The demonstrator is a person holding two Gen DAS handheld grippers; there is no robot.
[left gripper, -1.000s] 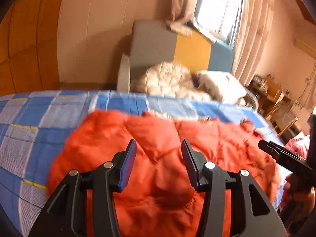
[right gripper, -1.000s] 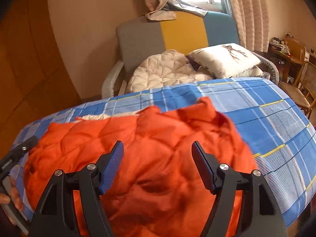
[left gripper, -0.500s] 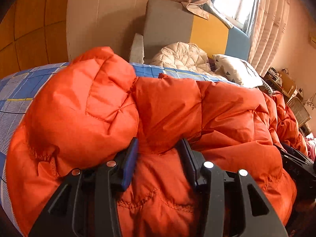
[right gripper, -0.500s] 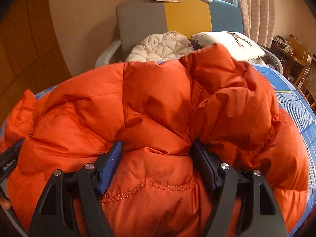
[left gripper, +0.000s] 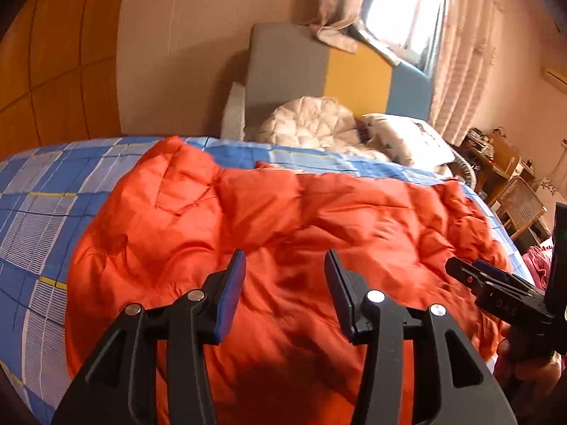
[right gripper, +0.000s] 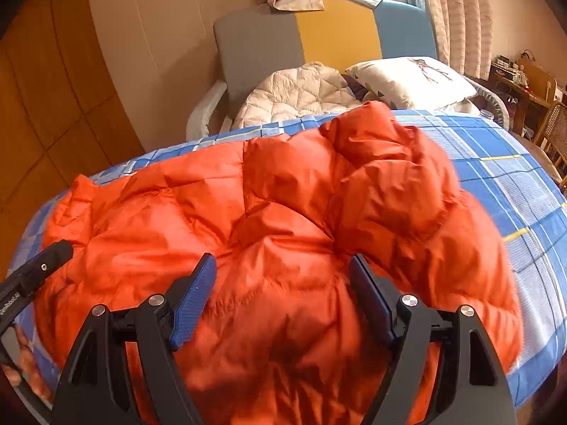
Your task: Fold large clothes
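A large orange quilted down jacket [left gripper: 283, 219] lies spread in puffy folds on a blue plaid bed [left gripper: 46, 205]. My left gripper [left gripper: 285, 265] is open and empty, just above the jacket's near edge. In the right wrist view the jacket [right gripper: 283, 205] has a thick fold lying over its right side. My right gripper [right gripper: 281, 271] is open and empty above the jacket's near part. The right gripper shows at the right edge of the left wrist view [left gripper: 496, 294], and the left gripper at the left edge of the right wrist view [right gripper: 35, 272].
Beyond the bed stands a grey, yellow and blue armchair [right gripper: 301, 39] holding a cream quilted jacket [right gripper: 301, 92] and a white pillow [right gripper: 414, 78]. A desk and a wicker chair [left gripper: 517, 205] stand at the right. Wood panelling lines the left wall.
Half a second ago both grippers were shut on raised jacket folds. Now both are open and drawn back, and the jacket has dropped onto the bed, folded over.
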